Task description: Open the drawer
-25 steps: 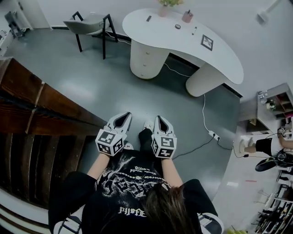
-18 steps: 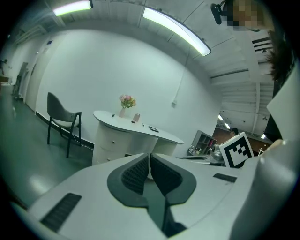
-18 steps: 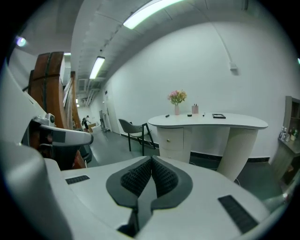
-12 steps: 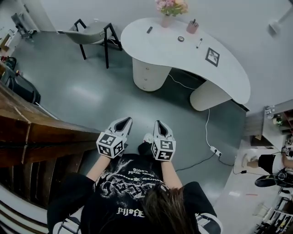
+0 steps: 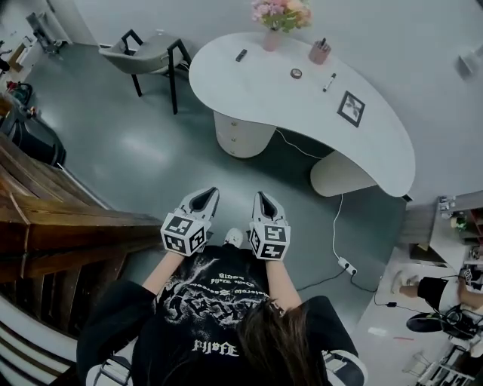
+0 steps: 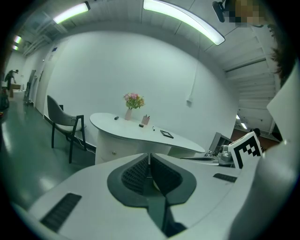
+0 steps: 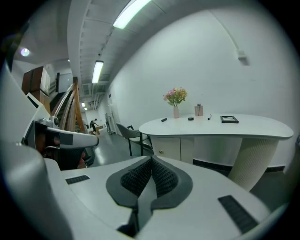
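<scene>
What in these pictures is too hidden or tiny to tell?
- Drawers, head view: too small to count, partly under the desk top.
- Frame, head view: its picture is too small to read.
- Bystander, head view: cut off by the right edge.

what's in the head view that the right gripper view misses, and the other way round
Only the head view: the person's black shirt and the power strip on the floor. Only the right gripper view: the ceiling light strips. Both: the white desk, the flowers, the chair, and the right gripper, shut and empty.
</scene>
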A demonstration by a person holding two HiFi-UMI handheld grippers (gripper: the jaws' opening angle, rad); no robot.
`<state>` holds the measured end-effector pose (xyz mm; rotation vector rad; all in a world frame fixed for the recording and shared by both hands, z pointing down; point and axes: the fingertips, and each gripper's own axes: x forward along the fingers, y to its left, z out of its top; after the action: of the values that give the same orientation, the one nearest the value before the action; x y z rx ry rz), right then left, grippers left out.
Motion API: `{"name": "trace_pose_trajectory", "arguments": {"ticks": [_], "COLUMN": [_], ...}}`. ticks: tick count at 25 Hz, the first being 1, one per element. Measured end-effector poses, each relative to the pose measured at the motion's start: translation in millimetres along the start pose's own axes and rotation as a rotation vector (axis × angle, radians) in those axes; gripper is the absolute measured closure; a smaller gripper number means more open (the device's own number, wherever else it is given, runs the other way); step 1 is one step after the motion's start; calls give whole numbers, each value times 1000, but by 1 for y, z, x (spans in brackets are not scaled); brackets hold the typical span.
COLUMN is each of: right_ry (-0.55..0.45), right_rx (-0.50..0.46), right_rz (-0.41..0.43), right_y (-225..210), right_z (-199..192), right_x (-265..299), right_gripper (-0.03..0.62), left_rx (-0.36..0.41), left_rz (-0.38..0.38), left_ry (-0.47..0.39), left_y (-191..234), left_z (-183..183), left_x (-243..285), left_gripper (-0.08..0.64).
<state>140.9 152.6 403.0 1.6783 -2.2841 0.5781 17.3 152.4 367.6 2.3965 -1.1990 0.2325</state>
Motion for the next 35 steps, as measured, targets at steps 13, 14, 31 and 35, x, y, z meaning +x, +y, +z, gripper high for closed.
{"name": "trace_pose_trajectory", "arguments": {"ticks": [13, 14, 31, 35], "right_ry": [26, 29, 59, 92], "right_rx": [0, -1, 26, 28], "right_rz": [52, 51, -91, -113], "right_y": [-24, -23, -20, -11], "right_z": [10, 11, 51, 55], "right_x": [28, 30, 115, 142], "right_gripper": [566, 566, 566, 566], "left_rx": [5, 6, 73, 73], "left_rz": [86, 96, 11, -9], "left_ry": [-7, -8, 103, 122], "left_y": [12, 17, 119, 147], "left_z": [20, 21, 57, 66], "left_x": [36, 36, 102, 118], "left_gripper": [534, 534, 534, 534]}}
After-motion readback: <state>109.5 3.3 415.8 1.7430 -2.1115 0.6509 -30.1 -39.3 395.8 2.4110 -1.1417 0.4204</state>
